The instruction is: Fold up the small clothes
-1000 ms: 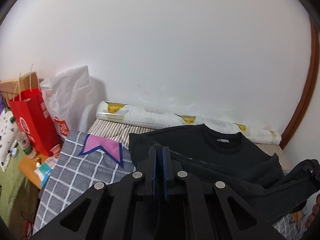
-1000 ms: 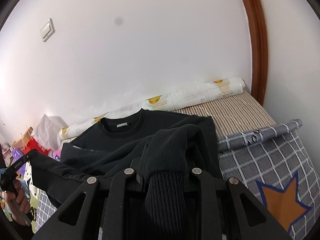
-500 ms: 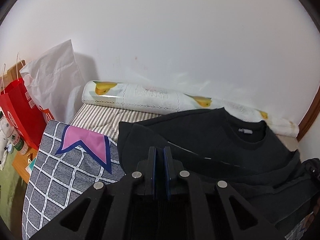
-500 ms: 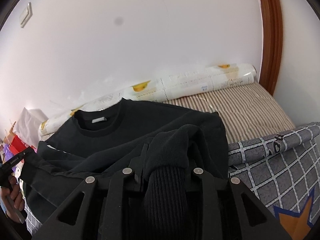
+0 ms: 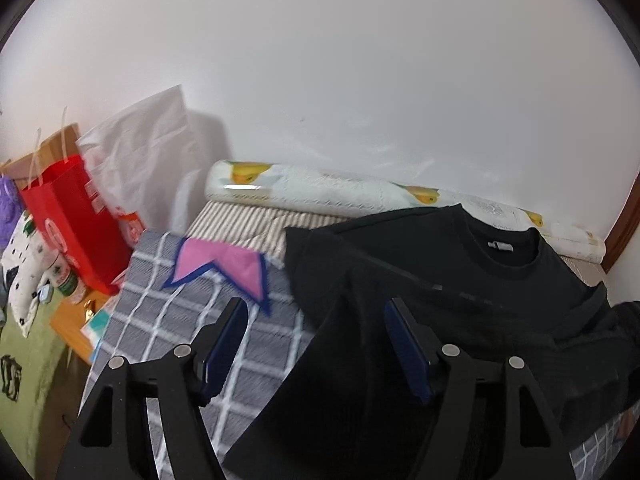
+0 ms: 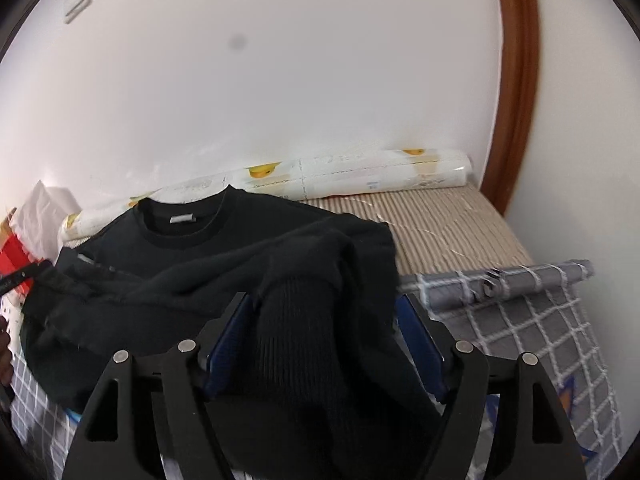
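- A black sweatshirt with a ribbed round collar and a pale neck label is seen spread on a grey checked blanket over a striped mattress.
- Its collar is pointed toward 12 o'clock, at the wall; the body's long axis is run from 12 to 6 o'clock, with bunched folds at the near edge.
- The left gripper is being opened; a dark fold lies loosely between its blue pads.
- The right gripper is being opened too, a ribbed cuff lying unclamped between its jaws.
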`<state>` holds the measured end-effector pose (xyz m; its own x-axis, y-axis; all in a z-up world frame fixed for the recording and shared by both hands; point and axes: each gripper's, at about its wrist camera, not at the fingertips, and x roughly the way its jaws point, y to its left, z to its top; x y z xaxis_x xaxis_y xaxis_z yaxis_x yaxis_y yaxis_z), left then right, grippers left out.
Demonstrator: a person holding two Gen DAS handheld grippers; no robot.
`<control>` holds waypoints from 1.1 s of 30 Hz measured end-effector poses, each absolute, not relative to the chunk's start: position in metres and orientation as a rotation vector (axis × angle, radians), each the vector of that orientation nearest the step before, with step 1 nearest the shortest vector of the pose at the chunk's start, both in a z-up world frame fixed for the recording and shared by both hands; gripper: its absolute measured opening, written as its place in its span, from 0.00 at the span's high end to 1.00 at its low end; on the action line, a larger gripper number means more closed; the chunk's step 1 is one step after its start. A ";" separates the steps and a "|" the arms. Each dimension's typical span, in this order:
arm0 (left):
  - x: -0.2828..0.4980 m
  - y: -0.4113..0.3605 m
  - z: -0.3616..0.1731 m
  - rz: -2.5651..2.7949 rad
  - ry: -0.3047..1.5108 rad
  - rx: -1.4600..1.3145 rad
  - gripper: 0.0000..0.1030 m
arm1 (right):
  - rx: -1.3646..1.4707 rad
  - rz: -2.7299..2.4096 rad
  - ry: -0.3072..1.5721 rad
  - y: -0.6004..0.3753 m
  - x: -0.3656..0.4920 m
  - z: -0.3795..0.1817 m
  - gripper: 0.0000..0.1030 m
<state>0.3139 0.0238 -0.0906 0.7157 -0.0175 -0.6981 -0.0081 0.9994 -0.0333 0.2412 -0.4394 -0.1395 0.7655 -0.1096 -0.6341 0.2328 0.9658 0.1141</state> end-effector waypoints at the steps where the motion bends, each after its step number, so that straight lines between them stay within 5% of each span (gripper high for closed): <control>1: 0.307 0.030 -0.090 0.003 0.775 -0.038 0.33 | 0.199 -0.184 0.680 -0.441 0.233 -0.140 0.27; 15: 0.242 0.075 -0.135 -0.049 0.886 -0.188 0.32 | 0.277 -0.243 0.743 -0.450 0.161 -0.182 0.27; 29: 0.280 0.061 -0.166 -0.099 0.966 -0.226 0.32 | 0.410 -0.237 0.844 -0.475 0.209 -0.222 0.27; 31: 0.283 0.057 -0.168 -0.111 0.964 -0.226 0.37 | 0.438 -0.226 0.843 -0.476 0.215 -0.228 0.28; 32: 0.284 0.054 -0.168 -0.129 0.960 -0.226 0.49 | 0.437 -0.223 0.833 -0.474 0.216 -0.227 0.36; 33: 0.284 0.051 -0.167 -0.148 0.959 -0.227 0.66 | 0.433 -0.201 0.825 -0.472 0.217 -0.227 0.55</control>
